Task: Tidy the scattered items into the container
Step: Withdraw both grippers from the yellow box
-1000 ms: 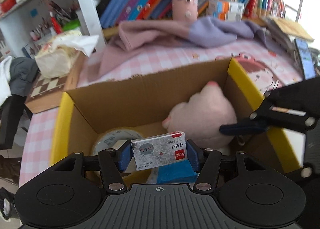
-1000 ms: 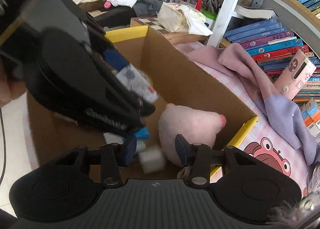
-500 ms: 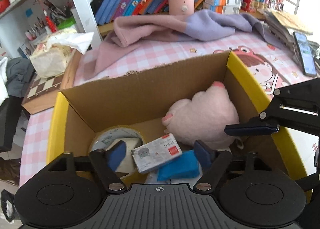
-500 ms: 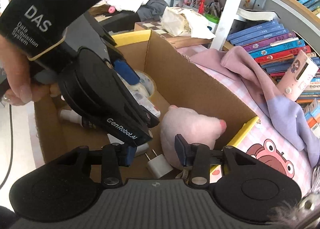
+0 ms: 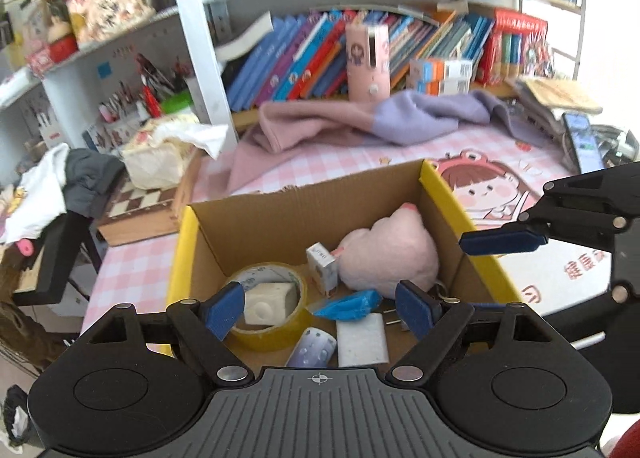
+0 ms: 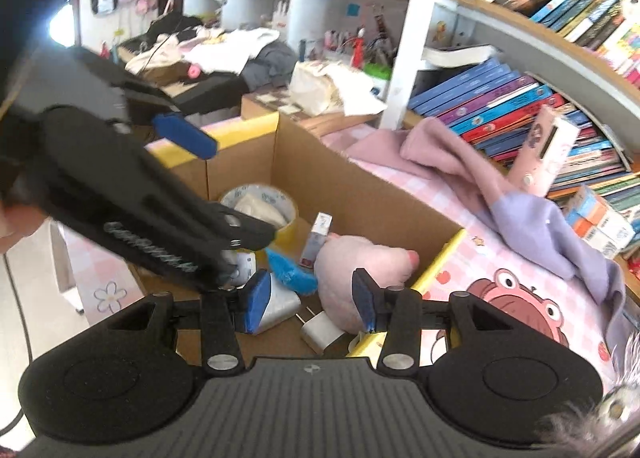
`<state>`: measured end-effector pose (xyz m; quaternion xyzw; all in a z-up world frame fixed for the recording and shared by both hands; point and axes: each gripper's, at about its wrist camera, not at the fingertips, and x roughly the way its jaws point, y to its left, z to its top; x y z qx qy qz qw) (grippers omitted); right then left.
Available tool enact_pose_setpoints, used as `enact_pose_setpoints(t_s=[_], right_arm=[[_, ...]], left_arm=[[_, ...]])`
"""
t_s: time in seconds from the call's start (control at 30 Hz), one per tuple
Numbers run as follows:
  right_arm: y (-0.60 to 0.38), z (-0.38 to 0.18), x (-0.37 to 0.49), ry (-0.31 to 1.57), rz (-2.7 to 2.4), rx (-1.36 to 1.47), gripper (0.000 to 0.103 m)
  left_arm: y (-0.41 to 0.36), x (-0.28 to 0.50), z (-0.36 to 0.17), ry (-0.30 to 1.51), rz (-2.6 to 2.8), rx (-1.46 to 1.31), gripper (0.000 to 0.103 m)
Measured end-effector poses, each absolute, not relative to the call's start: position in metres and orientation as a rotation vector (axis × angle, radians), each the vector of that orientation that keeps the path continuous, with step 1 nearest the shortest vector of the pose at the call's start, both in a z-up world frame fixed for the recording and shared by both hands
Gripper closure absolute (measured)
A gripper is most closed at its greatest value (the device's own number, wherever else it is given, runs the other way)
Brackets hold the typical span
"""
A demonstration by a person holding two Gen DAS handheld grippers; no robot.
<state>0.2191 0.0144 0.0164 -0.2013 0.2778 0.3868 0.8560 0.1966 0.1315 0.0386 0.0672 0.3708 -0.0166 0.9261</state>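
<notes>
Left wrist view: the left gripper hangs above the near end of the cardboard box, its blue pads spread wide with nothing between them; the box, yellow along its side rims, stands on a pink checked tablecloth and already holds the scattered items; a roll of yellow tape lies at the left with a white block inside its ring; a small printed carton stands on end against the pink plush toy, which fills the far right corner; nearer the camera lie a crumpled blue wrapper, a white charger with its two prongs showing, and a small silvery pouch; the right gripper reaches in from the right, one blue pad above the box's right rim. Right wrist view: the right gripper's jaws are opening, a modest gap between the pads and nothing pinched in it, with the charger and plush toy lying below in the box; the left gripper crosses the left of this view, somewhat blurred, above the tape; a pink and lilac cloth is draped on the table beyond the box, beside a shelf of books.
</notes>
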Motion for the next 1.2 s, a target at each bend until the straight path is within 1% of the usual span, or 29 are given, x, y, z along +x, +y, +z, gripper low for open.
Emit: enact_pose_setpoints(t_s=[0.23, 0.53, 0.83, 1.2], right_arm=[[-0.001, 0.034, 0.185, 0.516, 0.753, -0.372, 0.061], [-0.037, 0.042, 0.128, 0.476, 0.630, -0.287, 0.061], [-0.063, 0.037, 0.076, 0.497, 0.528, -0.224, 0.061], [-0.084, 0.017, 0.035, 0.541, 0.397, -0.192, 0.061]], left_arm=[[0.129, 0.147, 0.058, 0.653, -0.001, 0.132, 0.018], [0.125, 0.079, 0.064, 0.567, 0.044, 0.092, 0.018], [0.122, 0.027, 0.051, 0.571, 0.083, 0.007, 0.018], [0.108, -0.011, 0.032, 0.577, 0.121, -0.016, 0.018]])
